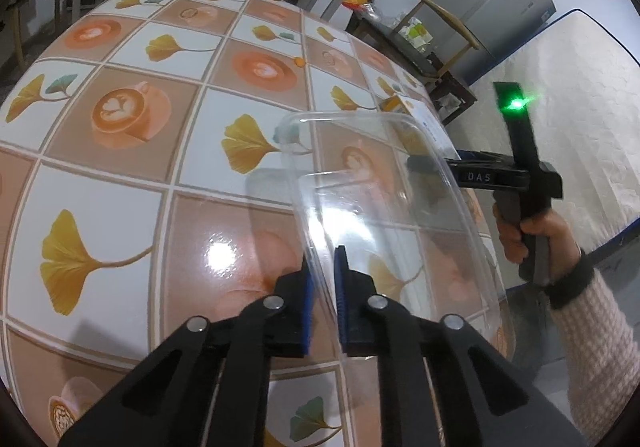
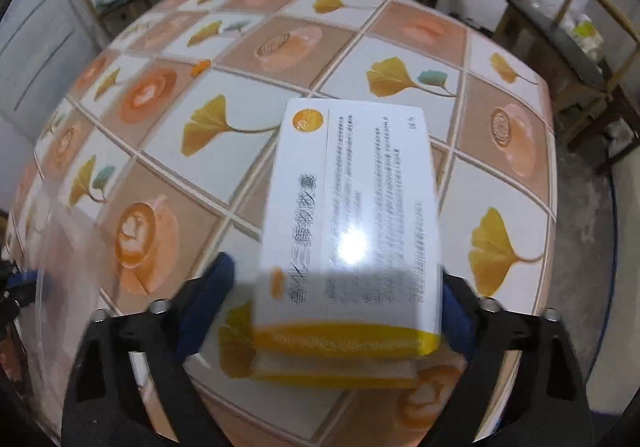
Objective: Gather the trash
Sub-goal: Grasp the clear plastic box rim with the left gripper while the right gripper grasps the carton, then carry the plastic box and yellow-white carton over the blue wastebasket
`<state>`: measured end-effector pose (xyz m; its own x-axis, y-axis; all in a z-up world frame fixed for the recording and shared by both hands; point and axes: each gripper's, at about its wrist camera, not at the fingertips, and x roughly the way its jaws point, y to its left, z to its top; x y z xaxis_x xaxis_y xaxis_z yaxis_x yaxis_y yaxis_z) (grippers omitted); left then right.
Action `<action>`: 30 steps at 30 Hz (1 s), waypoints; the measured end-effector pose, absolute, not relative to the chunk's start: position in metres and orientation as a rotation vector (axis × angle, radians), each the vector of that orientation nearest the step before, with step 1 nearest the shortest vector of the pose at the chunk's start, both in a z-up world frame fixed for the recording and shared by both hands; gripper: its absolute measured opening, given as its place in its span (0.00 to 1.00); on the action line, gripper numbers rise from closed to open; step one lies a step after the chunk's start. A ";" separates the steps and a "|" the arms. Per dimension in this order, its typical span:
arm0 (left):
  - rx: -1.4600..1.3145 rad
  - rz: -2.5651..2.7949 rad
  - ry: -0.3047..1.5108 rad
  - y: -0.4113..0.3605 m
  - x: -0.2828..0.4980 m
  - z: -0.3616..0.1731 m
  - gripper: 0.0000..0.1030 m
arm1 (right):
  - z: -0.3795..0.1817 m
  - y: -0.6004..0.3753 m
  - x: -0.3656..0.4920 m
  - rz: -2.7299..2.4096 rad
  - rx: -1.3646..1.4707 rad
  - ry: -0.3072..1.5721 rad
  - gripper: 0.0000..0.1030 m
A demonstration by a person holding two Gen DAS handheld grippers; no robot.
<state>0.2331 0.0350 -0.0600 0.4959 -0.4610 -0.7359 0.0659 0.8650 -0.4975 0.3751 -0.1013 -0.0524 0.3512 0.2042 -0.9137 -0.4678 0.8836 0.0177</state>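
on the tiled table (image 2: 516,215), a white-and-yellow box (image 2: 348,215) lies flat between the right gripper (image 2: 340,311) fingers, long axis running away from it. jaws stand apart, flanking its near end; contact unclear in the blur. left gripper (image 1: 322,287) is clamped on the rim of a clear tray (image 1: 384,203) just beside.

a clear plastic lid (image 1: 384,183), shallow with rounded corners, is tipped up off the tabletop near its right edge, one rim raised, the tile pattern showing straight through it. a white box (image 2: 352,199) with a yellow band, a yellow round mark and dark print lies flat close to that same edge, end flap loose.
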 end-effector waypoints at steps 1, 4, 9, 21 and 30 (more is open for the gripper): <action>-0.436 -0.330 1.006 0.035 0.231 -0.059 0.07 | -0.050 -0.104 0.371 0.419 -0.238 1.126 0.68; -0.427 -0.328 0.997 0.036 0.224 -0.054 0.03 | -0.047 -0.112 0.358 0.413 -0.155 1.128 0.68; -0.420 -0.314 0.984 0.035 0.205 -0.050 0.03 | -0.040 -0.134 0.322 0.409 -0.041 1.125 0.67; -0.351 -0.325 1.088 0.020 0.179 -0.060 0.07 | -0.023 -0.171 0.218 0.429 0.284 1.084 0.67; -0.336 -0.309 1.056 0.009 0.167 -0.055 0.03 | -0.019 -0.183 0.173 0.416 0.367 1.025 0.67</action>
